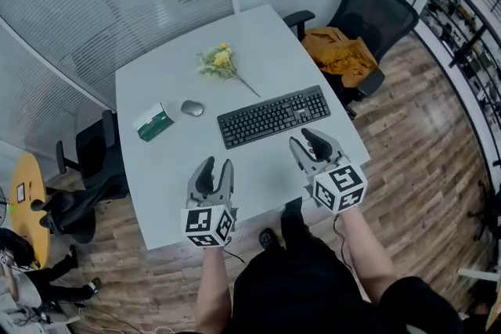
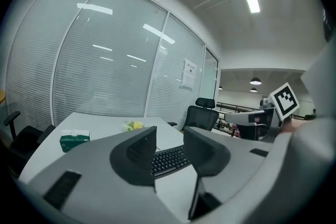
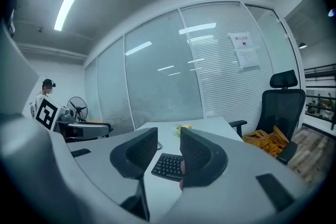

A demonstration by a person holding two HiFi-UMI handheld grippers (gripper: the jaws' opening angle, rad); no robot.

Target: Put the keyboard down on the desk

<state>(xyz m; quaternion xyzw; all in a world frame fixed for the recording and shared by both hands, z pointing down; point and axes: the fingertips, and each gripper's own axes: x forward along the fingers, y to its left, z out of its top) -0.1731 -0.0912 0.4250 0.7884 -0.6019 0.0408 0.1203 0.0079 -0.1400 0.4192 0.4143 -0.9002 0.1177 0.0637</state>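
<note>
Keyboard [image 1: 274, 116] lying flat on the white desk [image 1: 258, 43], just ahead of both grippers and touching neither, left gripper [image 1: 216, 166] hovering over the near edge with jaws narrowly parted and empty, right gripper [image 1: 308, 140] showing the same narrow gap and gripping nothing.

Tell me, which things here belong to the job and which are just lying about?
Job: keyboard, lying flat on the desk; left hand-held gripper and right hand-held gripper, both empty.
Lying about: mouse, green box, flowers, chair with orange cloth.
</note>
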